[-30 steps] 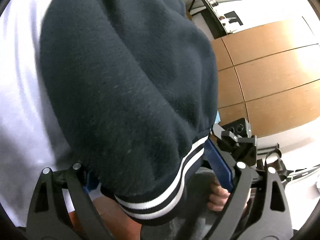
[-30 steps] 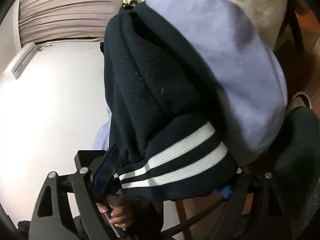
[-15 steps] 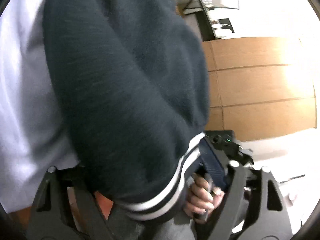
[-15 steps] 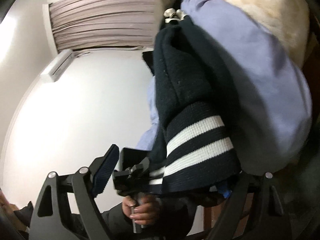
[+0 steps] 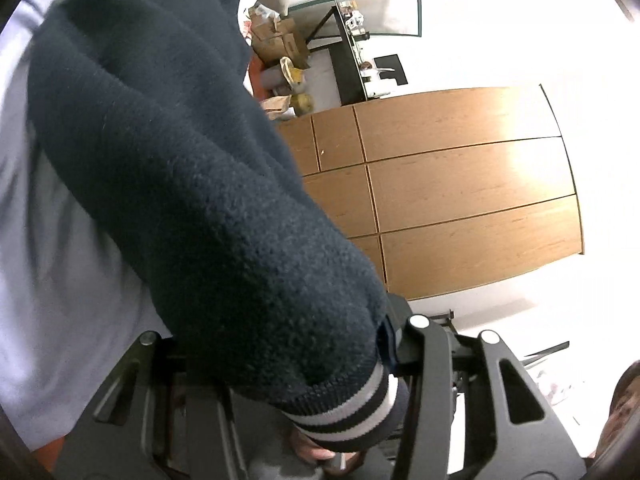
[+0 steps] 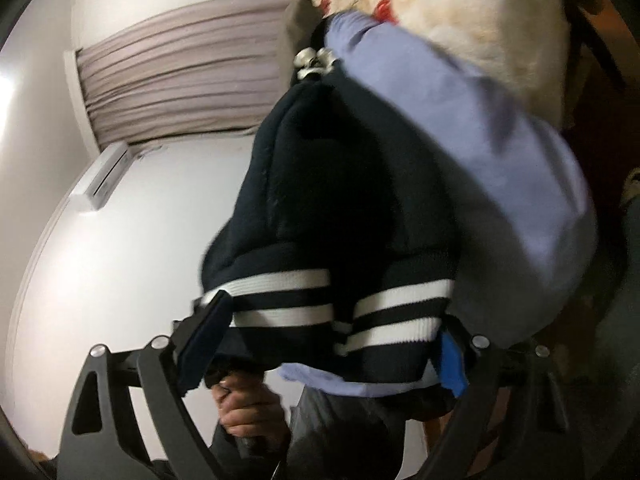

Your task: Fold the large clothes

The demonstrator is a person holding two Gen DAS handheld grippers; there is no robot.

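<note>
A dark navy fleece jacket with pale lilac panels and white-striped ribbed cuffs hangs lifted in the air. My left gripper is shut on one striped cuff end, which droops over its fingers. In the right wrist view the jacket hangs with its lilac panel. My right gripper holds the striped hem between its blue pads. Both cameras point upward at the room.
A wooden panelled cabinet and a black shelf with cardboard boxes show in the left wrist view. A curtain, an air conditioner, a floral blanket and my other hand show in the right wrist view.
Both grippers have moved closer together with the jacket held up. The two striped cuffs now sit side by side in the right wrist view. The left cuff slid lower over its fingers.
</note>
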